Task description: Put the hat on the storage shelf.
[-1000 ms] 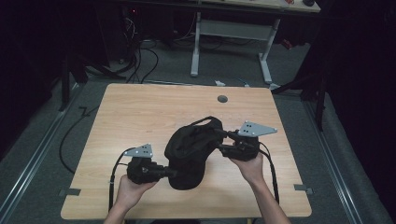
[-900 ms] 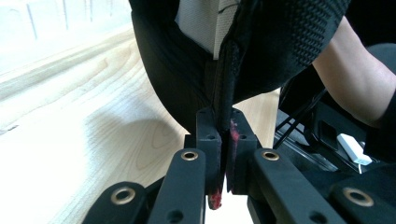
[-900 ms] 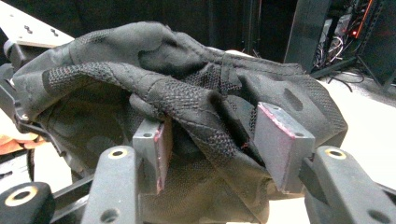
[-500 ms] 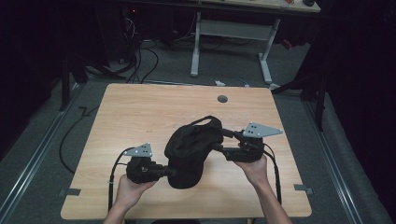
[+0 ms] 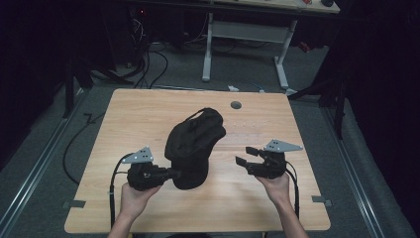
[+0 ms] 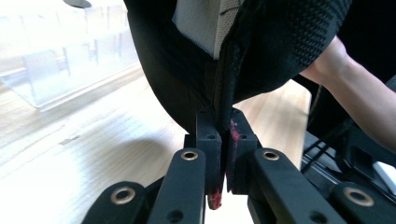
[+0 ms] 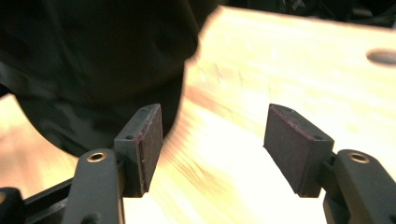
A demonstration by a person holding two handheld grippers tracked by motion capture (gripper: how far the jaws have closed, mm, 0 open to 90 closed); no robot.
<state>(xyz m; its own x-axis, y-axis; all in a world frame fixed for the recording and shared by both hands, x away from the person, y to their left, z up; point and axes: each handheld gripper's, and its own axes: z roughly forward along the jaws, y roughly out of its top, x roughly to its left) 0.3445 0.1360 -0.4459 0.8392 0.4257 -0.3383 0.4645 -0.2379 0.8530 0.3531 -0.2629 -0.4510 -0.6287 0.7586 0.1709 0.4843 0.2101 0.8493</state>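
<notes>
The black fabric cap (image 5: 194,148) with a stiff brim and a textured knit crown sits near the middle of the light wooden table (image 5: 148,109), its crown raised and tilted toward the far side.

At the left, the left gripper (image 5: 174,173) is held low over the near part of the table by the person's left hand (image 5: 132,197). Its jaws are clamped tight on the lower edge of the cap. In the left gripper view the two black pads (image 6: 208,144) press flat against a thin dark seam of the cap (image 6: 280,42) from both sides, and a pale inner lining panel (image 6: 201,23) shows above the grip point. A black cable (image 5: 115,183) trails from this gripper toward the near table edge.

At the right, the right gripper (image 5: 245,155) is held by the person's right hand (image 5: 277,187), just beside the cap and apart from it. Its jaws have just been opening and then easing slightly inward; they stand wide, with nothing between them. In the right gripper view the dark pads (image 7: 148,140) frame bare wood, with the cap (image 7: 93,60) off to the left.

A small round grey hole (image 5: 236,105) lies in the far part of the table, beyond the cap.
</notes>
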